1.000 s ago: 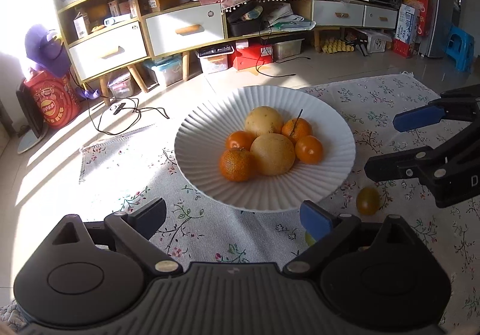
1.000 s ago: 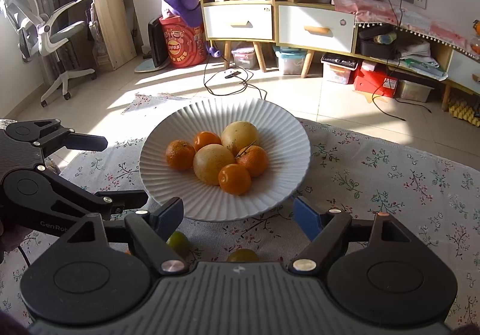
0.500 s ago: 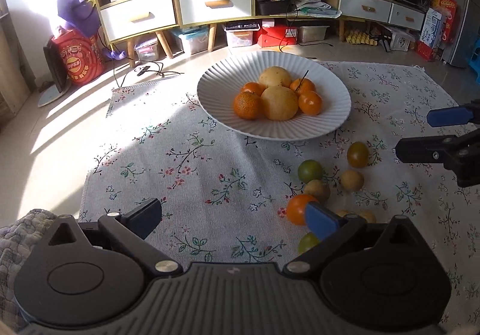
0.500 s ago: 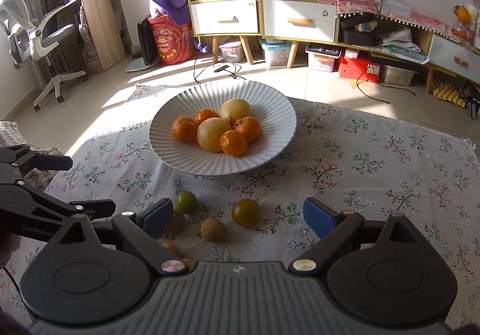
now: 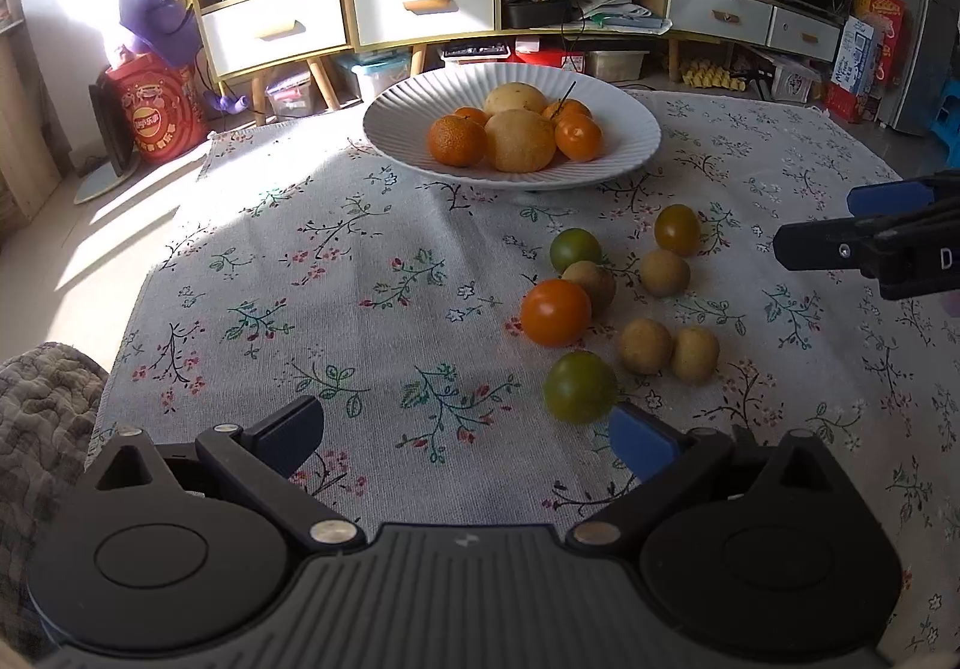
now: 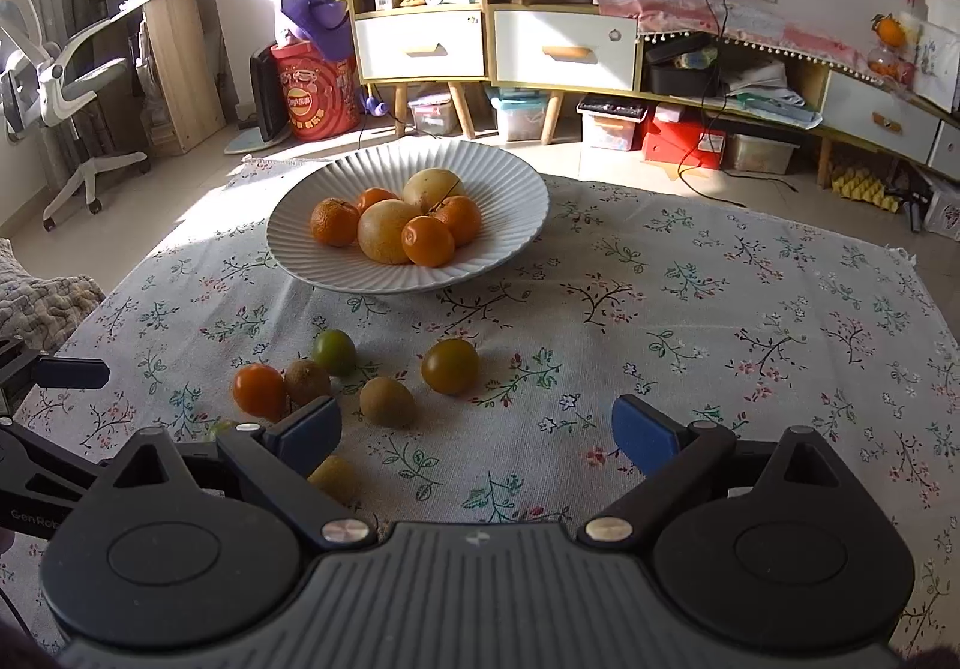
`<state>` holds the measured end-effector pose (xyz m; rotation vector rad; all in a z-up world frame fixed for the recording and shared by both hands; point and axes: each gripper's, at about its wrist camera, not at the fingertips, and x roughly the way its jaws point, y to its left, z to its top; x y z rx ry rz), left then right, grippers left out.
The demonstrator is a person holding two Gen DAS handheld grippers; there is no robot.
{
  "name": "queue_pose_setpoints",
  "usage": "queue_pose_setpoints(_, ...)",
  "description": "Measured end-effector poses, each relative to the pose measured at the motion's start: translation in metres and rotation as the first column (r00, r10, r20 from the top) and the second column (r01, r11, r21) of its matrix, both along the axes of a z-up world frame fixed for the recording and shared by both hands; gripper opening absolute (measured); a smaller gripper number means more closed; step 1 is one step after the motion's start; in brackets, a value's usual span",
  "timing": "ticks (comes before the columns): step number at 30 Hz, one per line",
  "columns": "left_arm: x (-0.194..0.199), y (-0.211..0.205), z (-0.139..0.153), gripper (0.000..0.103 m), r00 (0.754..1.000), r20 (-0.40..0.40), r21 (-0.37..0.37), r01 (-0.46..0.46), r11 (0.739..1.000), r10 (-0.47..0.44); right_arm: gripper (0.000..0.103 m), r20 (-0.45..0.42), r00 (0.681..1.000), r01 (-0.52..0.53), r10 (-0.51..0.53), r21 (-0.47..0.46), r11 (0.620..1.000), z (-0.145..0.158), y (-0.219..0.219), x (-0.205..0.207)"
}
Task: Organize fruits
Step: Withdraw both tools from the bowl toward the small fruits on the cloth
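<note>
The loose fruits lie on the flowered cloth [image 5: 360, 273], in a small group ahead of both grippers. A smooth, round orange fruit [image 5: 555, 311] touches a brown, rough-skinned one [image 5: 591, 285]. A green round fruit [image 5: 579, 386] lies just beyond the right blue pad of the left gripper [image 5: 468, 432]. Two more brown fruits [image 5: 667, 351] sit side by side, to the right of this pad. In the right wrist view a brown oval fruit [image 6: 387, 400] is just ahead of the left pad of the right gripper [image 6: 477, 432], and a dark yellow-green fruit [image 6: 450, 366] is a little farther.

Farther ahead stands the white ribbed bowl [image 5: 624, 129], wide and shallow, with shiny oranges and two bigger, pale yellow fruits inside.

The left gripper's fingers are spread wide and empty. The jaws of the right gripper have just been opening; nothing is between them.
</note>
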<state>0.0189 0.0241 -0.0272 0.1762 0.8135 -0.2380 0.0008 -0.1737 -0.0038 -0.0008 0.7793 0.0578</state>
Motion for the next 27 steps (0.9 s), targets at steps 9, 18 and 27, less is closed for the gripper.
queue_pose_setpoints(9, -0.007, -0.014, -0.017, 0.093, 0.998, 0.055, -0.002, 0.039, 0.999, -0.038, 0.097, -0.045, 0.999, 0.028, -0.030, -0.052, 0.998, -0.023, -0.008, 0.004)
queue_pose_setpoints(18, -0.010, -0.013, -0.025, 0.092, 0.998, 0.058, -0.040, 0.010, 0.999, -0.008, 0.097, -0.065, 0.998, 0.019, -0.023, -0.066, 0.998, -0.030, -0.008, 0.003)
queue_pose_setpoints(27, -0.008, -0.015, -0.024, 0.076, 0.997, 0.072, -0.064, -0.020, 0.998, 0.024, 0.097, -0.076, 0.997, 0.011, -0.017, -0.071, 0.997, -0.032, -0.006, 0.009)
